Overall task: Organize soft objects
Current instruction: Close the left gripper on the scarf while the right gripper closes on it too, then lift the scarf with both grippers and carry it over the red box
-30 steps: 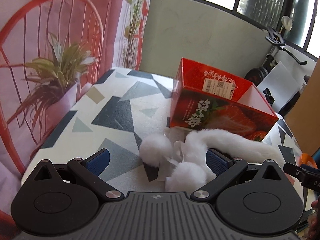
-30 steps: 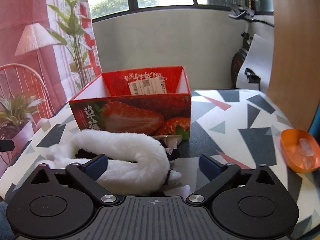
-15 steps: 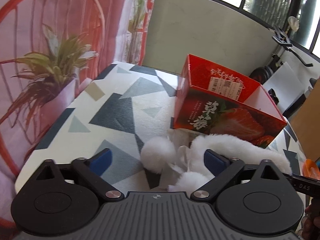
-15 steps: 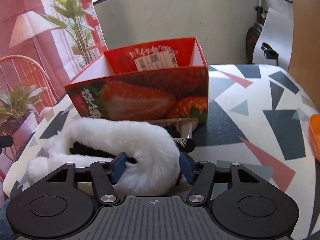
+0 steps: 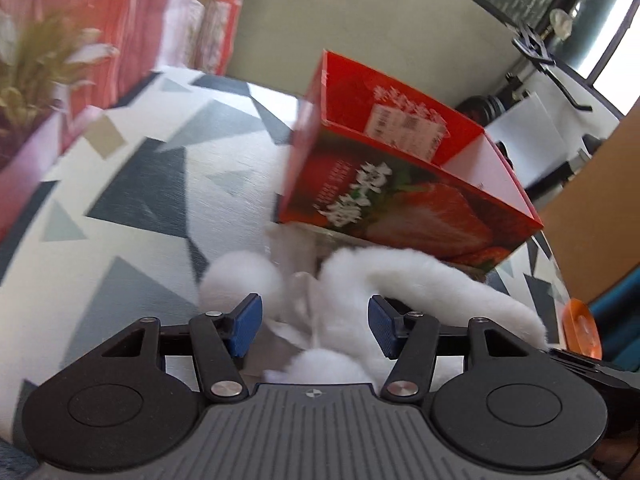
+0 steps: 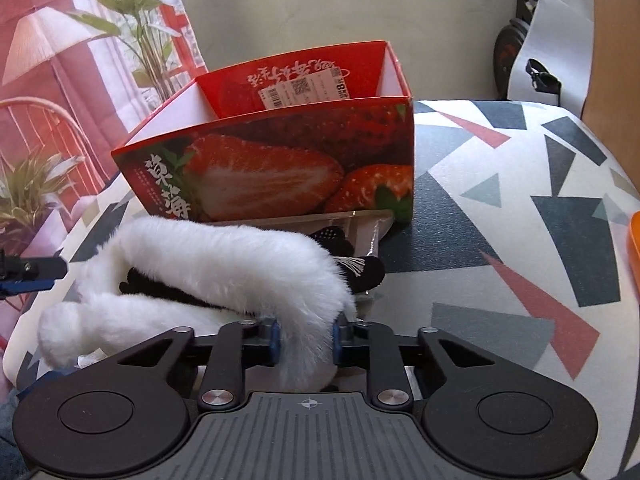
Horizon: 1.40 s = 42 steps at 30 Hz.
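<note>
The white fur scarf (image 6: pixel 224 272) lies looped on the tabletop (image 6: pixel 500 208) just in front of the red box (image 6: pixel 280 168), over a black item (image 6: pixel 360 268). The right claw (image 6: pixel 306 340) is closing, pads already pinching one end of the scarf. The left claw (image 5: pixel 316 326) is closing around the pom-pom end (image 5: pixel 240 284), pads not yet touching. Risk: fur compresses and slips out on lifting; the trailing loop may drag the black item or snag the box.
</note>
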Available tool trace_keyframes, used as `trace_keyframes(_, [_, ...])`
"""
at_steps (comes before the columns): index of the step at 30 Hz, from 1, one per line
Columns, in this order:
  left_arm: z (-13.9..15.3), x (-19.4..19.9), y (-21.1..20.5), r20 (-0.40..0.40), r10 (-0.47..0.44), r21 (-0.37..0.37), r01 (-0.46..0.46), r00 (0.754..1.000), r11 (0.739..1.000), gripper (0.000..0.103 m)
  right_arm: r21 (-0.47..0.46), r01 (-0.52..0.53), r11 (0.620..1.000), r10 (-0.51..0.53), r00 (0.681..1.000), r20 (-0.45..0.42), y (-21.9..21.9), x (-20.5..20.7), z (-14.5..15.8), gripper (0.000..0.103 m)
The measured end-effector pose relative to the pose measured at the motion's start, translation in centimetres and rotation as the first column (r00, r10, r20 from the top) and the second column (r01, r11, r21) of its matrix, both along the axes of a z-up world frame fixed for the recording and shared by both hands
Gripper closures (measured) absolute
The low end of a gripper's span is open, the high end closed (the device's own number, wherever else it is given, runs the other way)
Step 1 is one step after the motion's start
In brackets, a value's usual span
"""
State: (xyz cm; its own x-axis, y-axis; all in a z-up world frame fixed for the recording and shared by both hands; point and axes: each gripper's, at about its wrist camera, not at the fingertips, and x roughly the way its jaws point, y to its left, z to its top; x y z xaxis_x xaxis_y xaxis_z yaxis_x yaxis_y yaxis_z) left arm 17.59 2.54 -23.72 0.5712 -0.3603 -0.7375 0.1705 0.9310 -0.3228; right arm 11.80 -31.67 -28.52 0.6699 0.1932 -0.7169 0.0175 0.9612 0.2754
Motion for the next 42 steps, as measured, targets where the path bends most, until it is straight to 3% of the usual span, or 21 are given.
trace_keyframes(9, [-1.9, 3.4, -2.5, -0.111, -0.075, -0.031, 0.072, 0.991, 0.997, 0.045, 0.016, 0.006, 1.000, -0.005, 1.000, -0.005, -0.2, 0.4, -0.4, 0.089])
trace_keyframes(19, [-5.6, 5.6, -3.6, -0.276, -0.031, -0.009, 0.029, 0.961, 1.000, 0.049, 0.046, 0.005, 0.999, -0.004, 1.000, -0.014, -0.8, 0.9, -1.0, 0.089])
trace_keyframes(25, [-5.9, 6.1, -5.2, -0.219, -0.057, 0.091, 0.078, 0.974, 0.993, 0.053, 0.070, 0.006, 0.998, -0.005, 1.000, -0.017, -1.0, 1.0, -1.4, 0.089])
trace_keyframes(30, [-5.4, 5.8, -5.7, -0.178, -0.129, 0.121, 0.152, 0.976, 0.981, 0.086, 0.072, 0.007, 0.997, -0.004, 0.999, -0.034, -1.0, 1.2, -1.6, 0.089])
trace_keyframes(33, [-3.9, 5.6, -5.7, -0.118, -0.157, 0.128, 0.172, 0.981, 0.977, 0.089, 0.062, -0.006, 0.998, 0.008, 1.000, -0.028, -0.8, 1.3, -1.0, 0.090])
trace_keyframes(42, [1.5, 5.6, -4.0, 0.043, -0.128, 0.040, 0.127, 0.991, 0.991, 0.089, 0.097, -0.033, 0.995, 0.024, 0.996, 0.083, -1.2, 1.6, 3.2, 0.092])
